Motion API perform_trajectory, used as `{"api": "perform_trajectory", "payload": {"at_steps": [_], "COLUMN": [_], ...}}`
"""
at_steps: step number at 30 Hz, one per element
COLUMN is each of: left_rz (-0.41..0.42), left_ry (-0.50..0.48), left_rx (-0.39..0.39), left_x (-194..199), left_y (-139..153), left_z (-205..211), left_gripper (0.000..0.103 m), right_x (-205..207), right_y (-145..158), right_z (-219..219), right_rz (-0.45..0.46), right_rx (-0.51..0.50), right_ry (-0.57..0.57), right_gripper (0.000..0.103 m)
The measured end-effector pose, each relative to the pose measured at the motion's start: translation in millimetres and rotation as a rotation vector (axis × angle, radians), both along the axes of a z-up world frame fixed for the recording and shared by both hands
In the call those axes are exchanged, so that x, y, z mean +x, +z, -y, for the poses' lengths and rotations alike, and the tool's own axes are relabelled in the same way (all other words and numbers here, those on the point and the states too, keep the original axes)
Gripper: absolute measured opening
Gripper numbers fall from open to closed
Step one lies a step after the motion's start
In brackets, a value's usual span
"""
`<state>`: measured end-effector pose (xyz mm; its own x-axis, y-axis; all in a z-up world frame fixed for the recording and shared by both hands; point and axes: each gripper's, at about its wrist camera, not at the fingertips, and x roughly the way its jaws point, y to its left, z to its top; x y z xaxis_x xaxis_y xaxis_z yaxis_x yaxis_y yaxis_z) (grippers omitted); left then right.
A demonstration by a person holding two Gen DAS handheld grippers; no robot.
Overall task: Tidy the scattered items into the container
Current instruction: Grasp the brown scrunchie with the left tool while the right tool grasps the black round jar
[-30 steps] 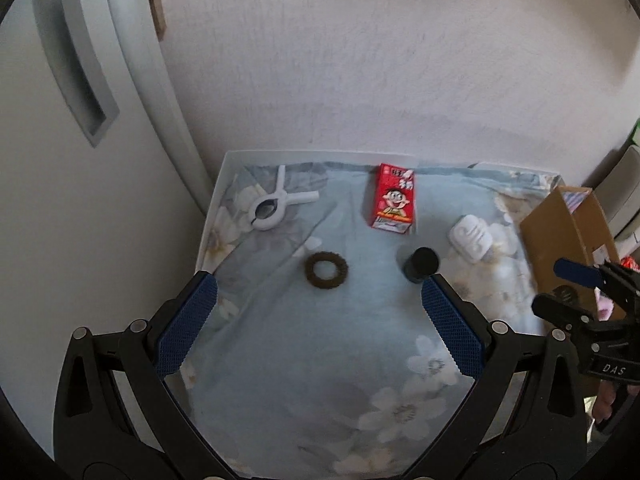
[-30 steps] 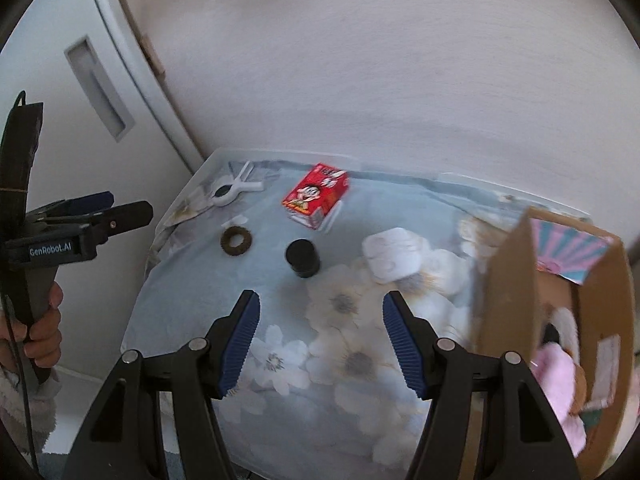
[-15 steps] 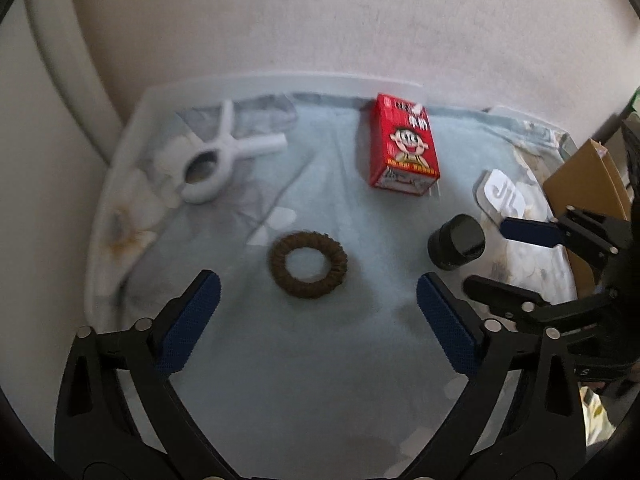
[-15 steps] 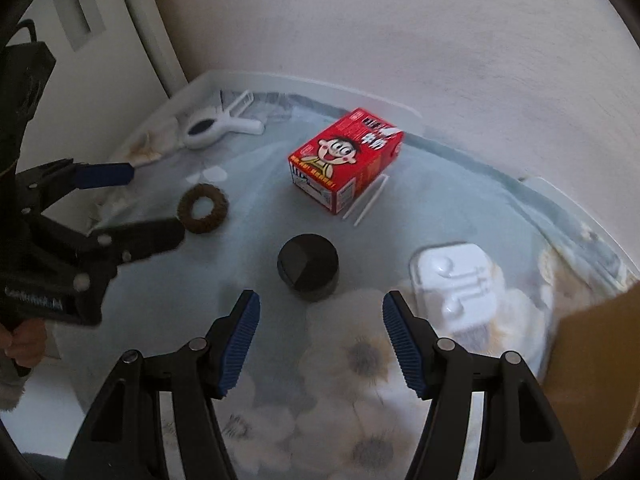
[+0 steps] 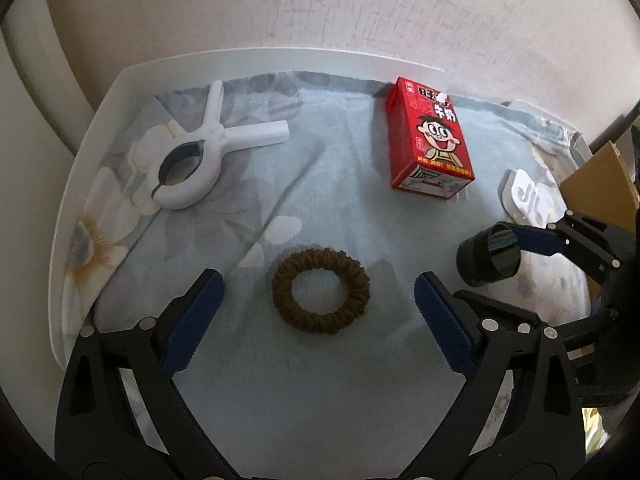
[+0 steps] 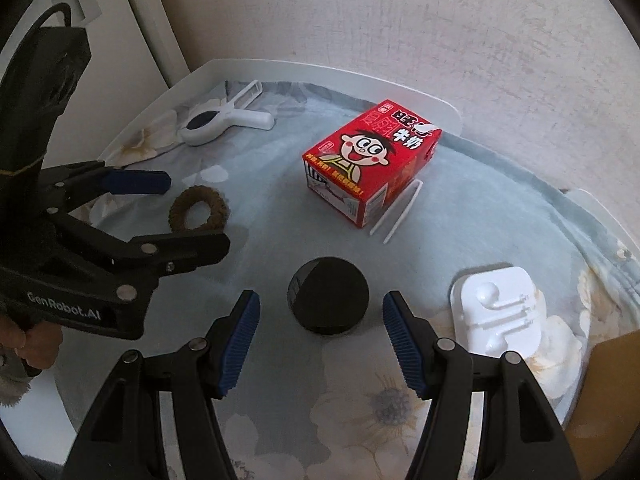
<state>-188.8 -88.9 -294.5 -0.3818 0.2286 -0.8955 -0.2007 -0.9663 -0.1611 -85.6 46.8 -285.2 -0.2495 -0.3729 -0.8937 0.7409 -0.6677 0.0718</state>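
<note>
Brown hair tie (image 5: pixel 321 290) flat between open left jaws, black cap (image 6: pixel 328 295) upright between open right jaws

Your left gripper (image 5: pixel 318 308) hangs wide open around a brown fabric hair tie (image 5: pixel 320 290) on the floral cloth (image 5: pixel 340 208). Your right gripper (image 5: pixel 500 268) flanks a black cylindrical cap (image 5: pixel 488 257).

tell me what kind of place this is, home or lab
Most likely a home. A small white table stands against a textured wall under a floral cloth, strewn with household bits: a milk carton, a hair tie and a big white clip.
</note>
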Motion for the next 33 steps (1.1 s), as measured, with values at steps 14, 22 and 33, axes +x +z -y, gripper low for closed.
{"api": "perform_trajectory", "payload": {"at_steps": [14,22,33], "left_rz": [-0.098,-0.091,-0.102], "left_ry": [-0.013,0.017,0.07], "left_rx": [-0.13,-0.103,-0.053], "left_x": [6,7,9], "left_y": [1,7,26], "left_z": [-9,0,17], "left_gripper": [0.043,0.016,0.016], "right_x": [-2,2,5], "right_y": [-2,0,4], "right_z": [-1,-3,2], "right_rz": [-0.046,-0.031,-0.024], "right_rx": [-0.002,-0.021,-0.041], "right_ry": [-0.002,-0.007,-0.016], "right_gripper": [0.033,0.033,0.033]}}
